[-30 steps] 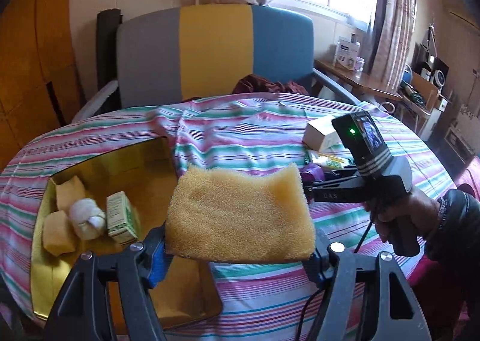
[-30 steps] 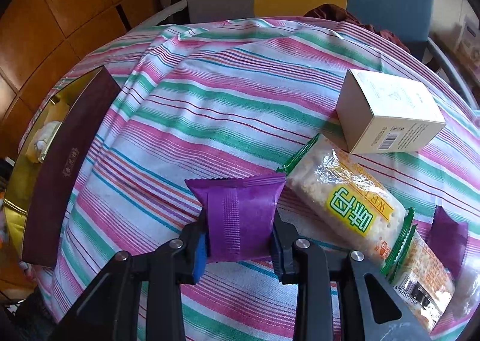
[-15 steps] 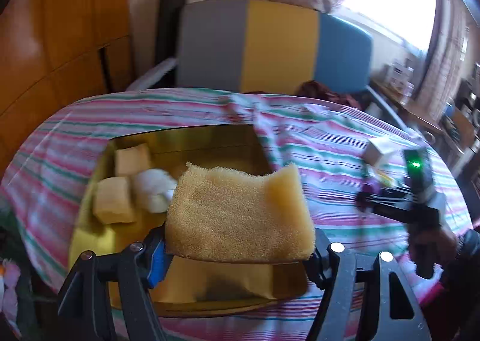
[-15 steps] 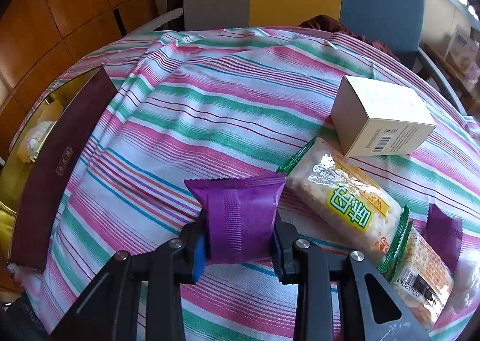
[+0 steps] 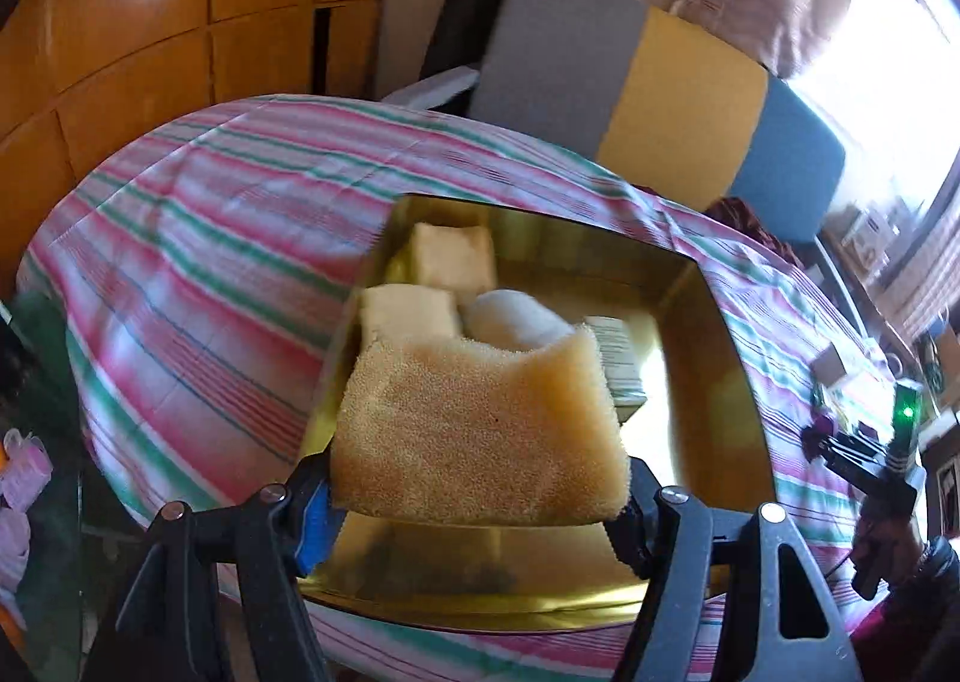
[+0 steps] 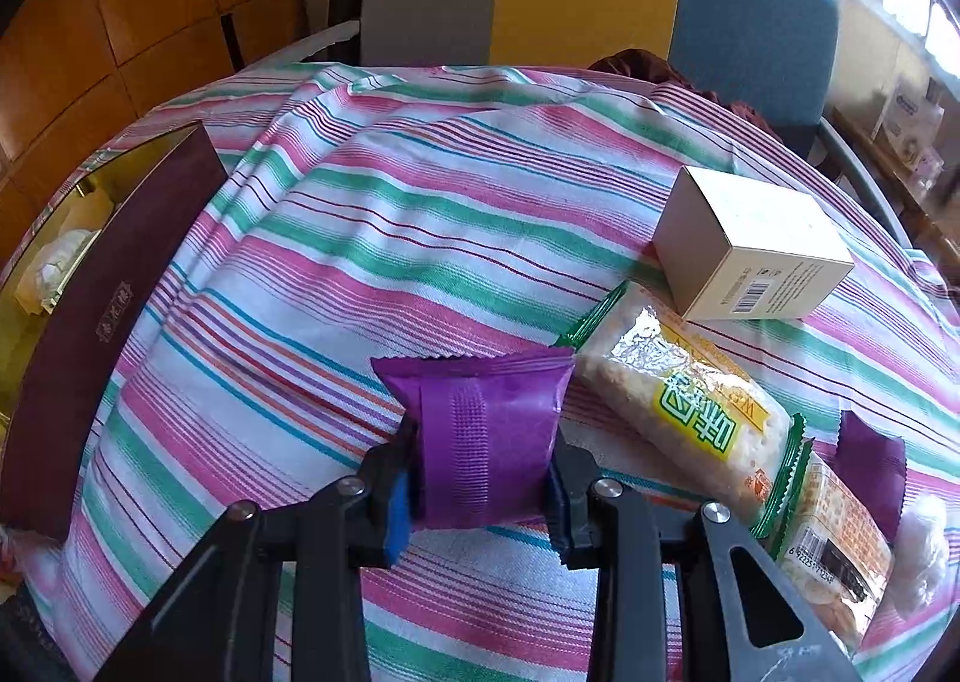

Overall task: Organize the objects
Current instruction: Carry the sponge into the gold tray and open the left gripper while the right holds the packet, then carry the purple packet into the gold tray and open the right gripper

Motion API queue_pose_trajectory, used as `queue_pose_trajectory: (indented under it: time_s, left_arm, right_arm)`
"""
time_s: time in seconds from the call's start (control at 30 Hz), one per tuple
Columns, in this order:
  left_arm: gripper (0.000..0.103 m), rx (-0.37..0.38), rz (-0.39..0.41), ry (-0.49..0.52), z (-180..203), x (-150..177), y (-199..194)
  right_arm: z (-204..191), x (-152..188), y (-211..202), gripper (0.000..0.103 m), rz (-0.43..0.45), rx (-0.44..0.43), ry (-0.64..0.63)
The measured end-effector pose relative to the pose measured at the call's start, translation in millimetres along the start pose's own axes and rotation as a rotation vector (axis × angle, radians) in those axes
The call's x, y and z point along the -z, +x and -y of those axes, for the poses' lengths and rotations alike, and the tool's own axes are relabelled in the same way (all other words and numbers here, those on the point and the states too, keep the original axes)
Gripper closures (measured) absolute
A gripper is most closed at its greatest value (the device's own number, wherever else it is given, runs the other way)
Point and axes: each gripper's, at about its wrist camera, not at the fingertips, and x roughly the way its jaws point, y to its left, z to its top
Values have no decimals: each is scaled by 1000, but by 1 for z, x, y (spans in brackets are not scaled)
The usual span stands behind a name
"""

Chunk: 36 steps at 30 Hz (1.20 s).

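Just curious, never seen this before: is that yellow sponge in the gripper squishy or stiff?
Probably squishy: the yellow sponge shows open foam pores and a dented top edge. Likely light too, since the left gripper holds it up by its sides alone.

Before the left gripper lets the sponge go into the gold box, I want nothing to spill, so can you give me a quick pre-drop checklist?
1. Yellow sponge clamped in left gripper: ok.
2. Sponge over the gold box, not the striped cloth: ok.
3. Free floor in the box beside the two foam blocks, white roll and small carton: ok, nearer part is bare.
4. Height above the box floor: cannot tell.
5. Right gripper holding the purple packet, away from the box: ok.
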Motion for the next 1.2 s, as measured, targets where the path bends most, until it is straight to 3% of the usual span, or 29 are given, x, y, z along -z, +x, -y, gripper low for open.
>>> queue_pose_trajectory:
  time_s: [0.37, 0.5, 0.6, 0.77, 0.9, 1.03, 1.2]
  left_arm:
    - [28, -34, -135, 94, 2, 8, 54]
    - [25, -48, -138, 121, 3, 12, 59]
    - [18, -31, -109, 145, 6, 13, 54]
    - [18, -13, -105, 136, 5, 8, 52]
    - [19, -47, -31, 122, -1, 7, 33]
    - [20, -135, 50, 88, -9, 11, 9]
    - [23, -163, 91, 59, -18, 16, -11]
  right_arm:
    - [-1, -1, 1, 67, 1, 3, -4]
    - [-2, -1, 1, 67, 1, 2, -4]
    - [-2, -1, 1, 67, 0, 7, -3]
    - [-4, -1, 0, 67, 4, 28, 25]
    - [-5, 0, 0, 67, 9, 49, 73]
    - [-11, 2, -3, 67, 13, 106, 102]
    - [-13, 3, -14, 69, -8, 112, 203]
